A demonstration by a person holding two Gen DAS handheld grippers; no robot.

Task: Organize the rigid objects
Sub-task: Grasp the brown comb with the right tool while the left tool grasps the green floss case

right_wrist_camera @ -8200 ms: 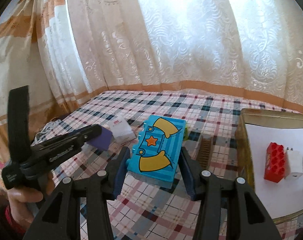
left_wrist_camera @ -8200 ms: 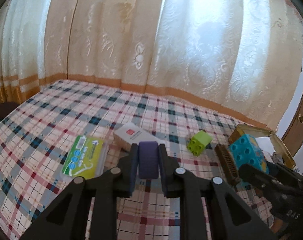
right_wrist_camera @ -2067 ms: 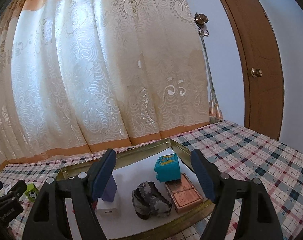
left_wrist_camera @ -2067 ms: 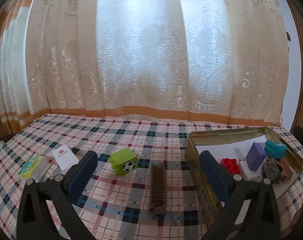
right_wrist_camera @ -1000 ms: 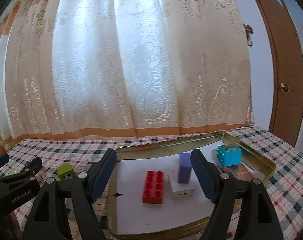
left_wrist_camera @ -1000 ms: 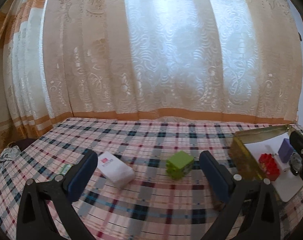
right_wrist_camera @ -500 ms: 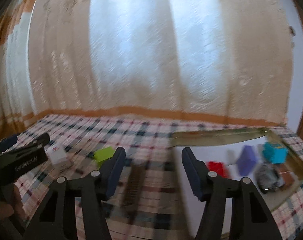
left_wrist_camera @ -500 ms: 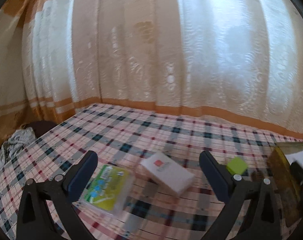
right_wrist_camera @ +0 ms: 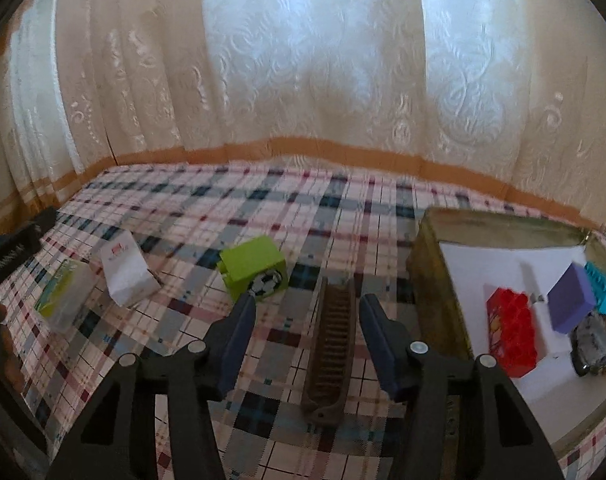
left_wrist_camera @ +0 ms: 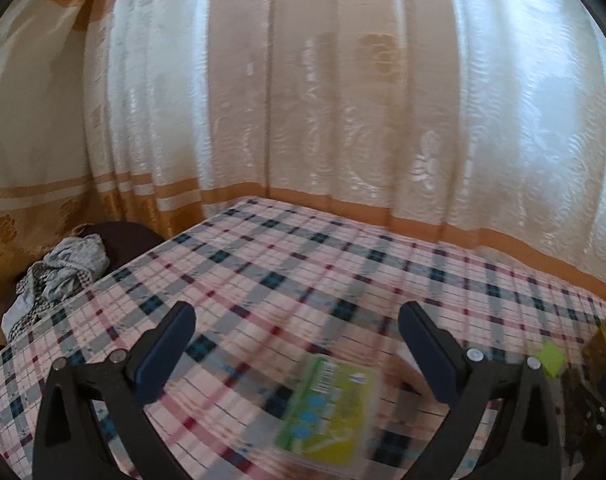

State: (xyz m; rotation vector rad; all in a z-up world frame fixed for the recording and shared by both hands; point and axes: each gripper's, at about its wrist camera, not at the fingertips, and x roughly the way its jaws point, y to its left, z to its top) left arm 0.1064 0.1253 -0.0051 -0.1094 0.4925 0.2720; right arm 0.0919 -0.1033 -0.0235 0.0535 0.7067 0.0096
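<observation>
My right gripper is open and empty, with a brown comb lying on the cloth between its fingers. A green block with a football print sits just beyond its left finger. A white box and a green floss pack lie further left. My left gripper is open and empty, just above the blurred floss pack. The green block shows at the right of the left wrist view.
A gold tin tray at the right holds a red brick, a purple block, a blue block and a dark rounded object. Curtains hang behind the checked cloth. A bundle of fabric lies past the left edge.
Both grippers have swung left. The left now faces the floss pack instead of the white box. The right has come down over the comb and its fingers stand closer together.
</observation>
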